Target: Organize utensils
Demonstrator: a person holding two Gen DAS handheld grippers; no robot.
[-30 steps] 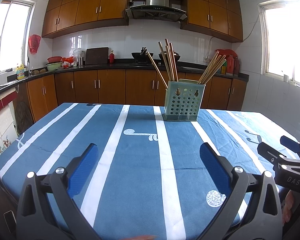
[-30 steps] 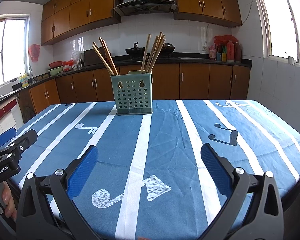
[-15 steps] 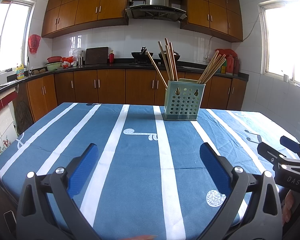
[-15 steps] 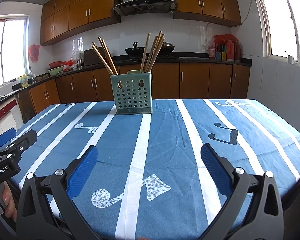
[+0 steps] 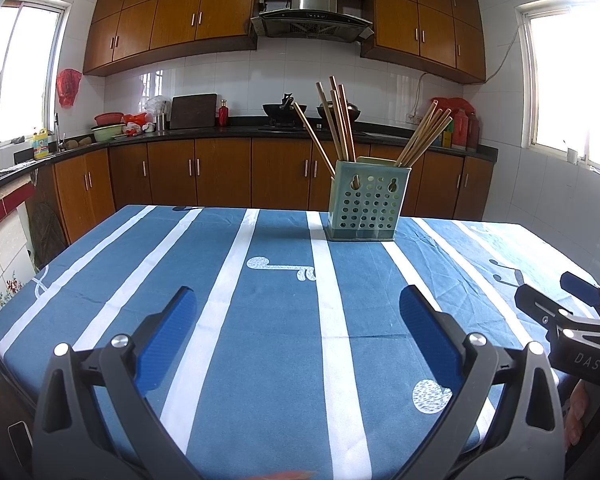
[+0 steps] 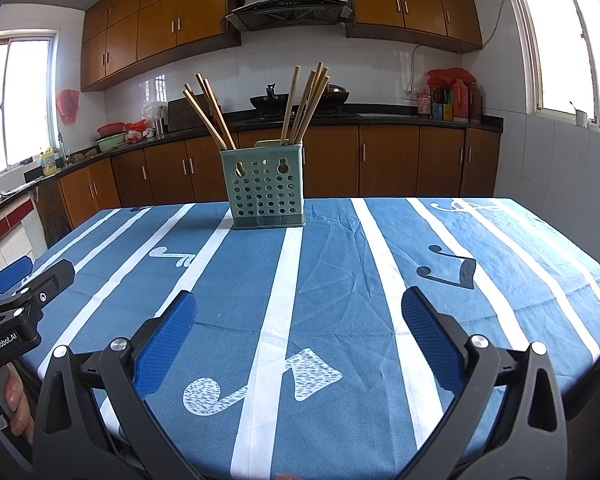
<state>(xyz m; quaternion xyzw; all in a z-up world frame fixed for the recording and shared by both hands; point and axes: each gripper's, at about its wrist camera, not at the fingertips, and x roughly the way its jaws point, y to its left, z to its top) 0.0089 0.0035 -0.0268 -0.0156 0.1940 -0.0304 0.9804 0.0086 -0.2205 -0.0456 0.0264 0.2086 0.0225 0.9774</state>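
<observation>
Blue cloth point(image 6: 340, 264) with white stripes and music notes (some white-speckled, one dark) over the bench. Pale green perforated holder point(image 6: 266, 194) near the far edge, tan wooden chopsticks point(image 6: 304, 104) inside. Black left claw point(image 5: 296, 312) and right claw point(image 6: 298, 312), blue textured pads point(image 6: 428, 332).

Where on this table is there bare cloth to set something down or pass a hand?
Nearly all of the striped tablecloth is bare: the wide stretch between the open left gripper, open right gripper and the green utensil holder, plus both sides of it. Only the holder, bristling with chopsticks, crowds anything.
</observation>
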